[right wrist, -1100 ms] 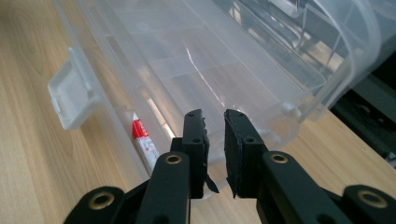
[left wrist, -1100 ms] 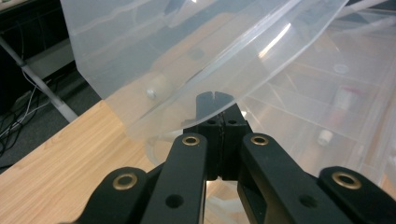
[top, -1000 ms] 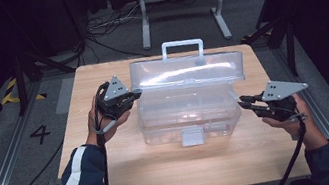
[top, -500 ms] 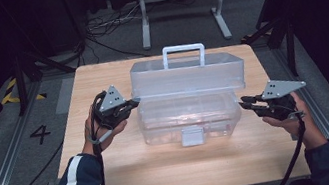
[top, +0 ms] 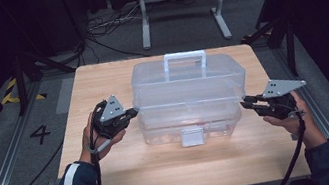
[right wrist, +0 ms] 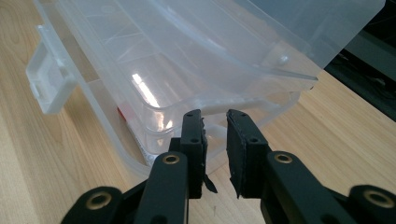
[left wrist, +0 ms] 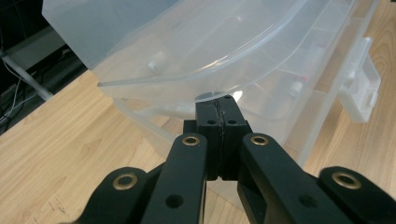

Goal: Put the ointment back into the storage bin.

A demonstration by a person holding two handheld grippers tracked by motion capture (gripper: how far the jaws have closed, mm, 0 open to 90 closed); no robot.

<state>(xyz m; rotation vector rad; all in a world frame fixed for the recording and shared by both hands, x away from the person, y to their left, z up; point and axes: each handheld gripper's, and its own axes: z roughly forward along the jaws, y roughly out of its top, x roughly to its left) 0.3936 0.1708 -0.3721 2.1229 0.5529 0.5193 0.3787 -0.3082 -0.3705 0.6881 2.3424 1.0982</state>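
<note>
Lowered since a second ago, the lid (top: 190, 80) of the clear plastic storage box (top: 190, 118) now sits nearly down on its base, front edge slightly raised. My left gripper (left wrist: 218, 103) has its jaws pressed together just under the lid's left rim. My right gripper (right wrist: 215, 122) hangs slightly parted beside the box's right end. The box stands mid-table (top: 116, 181), latch (top: 193, 136) facing me.
</note>
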